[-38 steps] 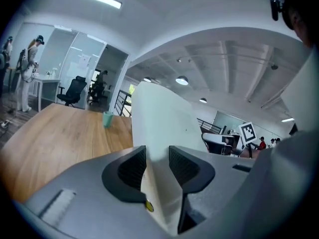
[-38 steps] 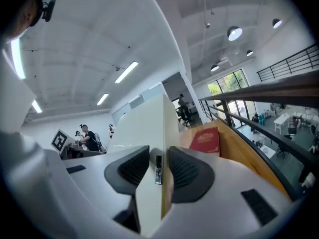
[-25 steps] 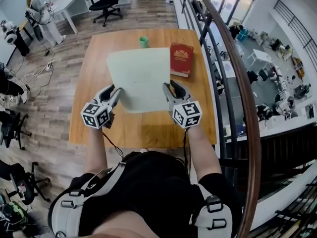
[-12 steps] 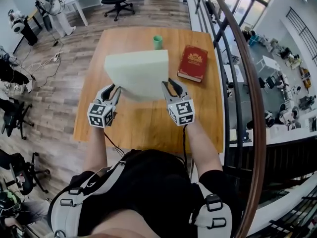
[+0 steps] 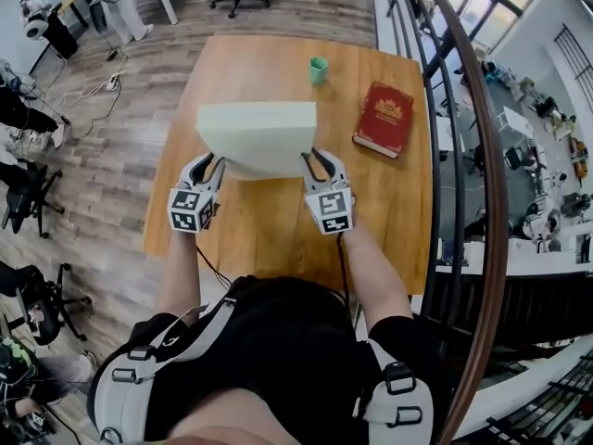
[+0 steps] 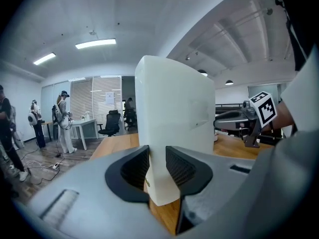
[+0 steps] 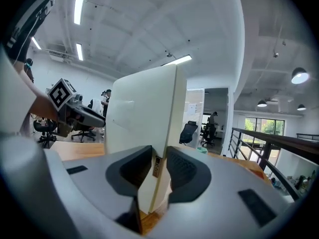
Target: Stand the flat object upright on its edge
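The flat object is a pale, thick foam board (image 5: 258, 137), raised from the wooden table (image 5: 278, 225) and tilted steeply. It looks close to upright in the gripper views. My left gripper (image 5: 206, 163) clamps its left edge, and the pads press both faces of the board (image 6: 174, 108) at the left gripper (image 6: 157, 166). My right gripper (image 5: 315, 160) holds the right edge. Its jaws are closing on the board (image 7: 142, 113), which sits between the pads of the right gripper (image 7: 158, 168). Whether the lower edge rests on the table I cannot tell.
A red book (image 5: 384, 119) lies at the table's right side and a small green cup (image 5: 319, 69) stands at the far edge. A curved railing (image 5: 468, 156) runs close along the right. Office chairs, desks and people stand beyond the table.
The board was lying flat on the table a second ago. Both grippers have since closed on its side edges and tipped it up toward vertical.
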Tool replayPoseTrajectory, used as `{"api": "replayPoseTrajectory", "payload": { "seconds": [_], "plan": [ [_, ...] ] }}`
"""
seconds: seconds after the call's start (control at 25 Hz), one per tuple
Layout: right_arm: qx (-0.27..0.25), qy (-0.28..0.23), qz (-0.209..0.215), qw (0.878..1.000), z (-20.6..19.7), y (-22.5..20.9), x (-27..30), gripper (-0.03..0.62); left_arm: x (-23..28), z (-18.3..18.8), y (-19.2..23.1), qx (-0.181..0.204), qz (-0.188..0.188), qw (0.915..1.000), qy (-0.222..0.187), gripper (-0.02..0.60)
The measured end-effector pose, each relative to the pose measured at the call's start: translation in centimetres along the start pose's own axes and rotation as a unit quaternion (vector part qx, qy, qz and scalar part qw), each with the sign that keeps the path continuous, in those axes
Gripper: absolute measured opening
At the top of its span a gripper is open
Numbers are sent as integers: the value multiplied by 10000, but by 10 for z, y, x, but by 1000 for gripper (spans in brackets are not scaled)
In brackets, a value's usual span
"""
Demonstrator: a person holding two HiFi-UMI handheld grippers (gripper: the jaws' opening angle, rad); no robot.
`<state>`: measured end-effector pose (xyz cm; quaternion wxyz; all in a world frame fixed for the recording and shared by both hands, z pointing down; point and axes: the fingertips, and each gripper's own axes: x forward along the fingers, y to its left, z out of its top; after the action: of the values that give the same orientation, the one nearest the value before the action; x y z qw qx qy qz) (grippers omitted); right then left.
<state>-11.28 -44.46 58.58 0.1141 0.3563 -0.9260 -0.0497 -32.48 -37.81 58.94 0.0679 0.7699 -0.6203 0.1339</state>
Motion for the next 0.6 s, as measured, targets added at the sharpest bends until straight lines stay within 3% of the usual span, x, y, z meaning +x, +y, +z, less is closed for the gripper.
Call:
{"api": "replayPoseTrajectory", "payload": {
  "seconds": [0.32, 0.6],
  "plan": [
    [-116, 457, 73, 9989, -37, 14, 14, 95, 12, -43, 9, -165, 35, 9995, 263, 101],
    [150, 478, 26, 9987, -38, 15, 12, 97, 16, -44, 10, -278, 3, 9992, 281, 103]
  ]
}}
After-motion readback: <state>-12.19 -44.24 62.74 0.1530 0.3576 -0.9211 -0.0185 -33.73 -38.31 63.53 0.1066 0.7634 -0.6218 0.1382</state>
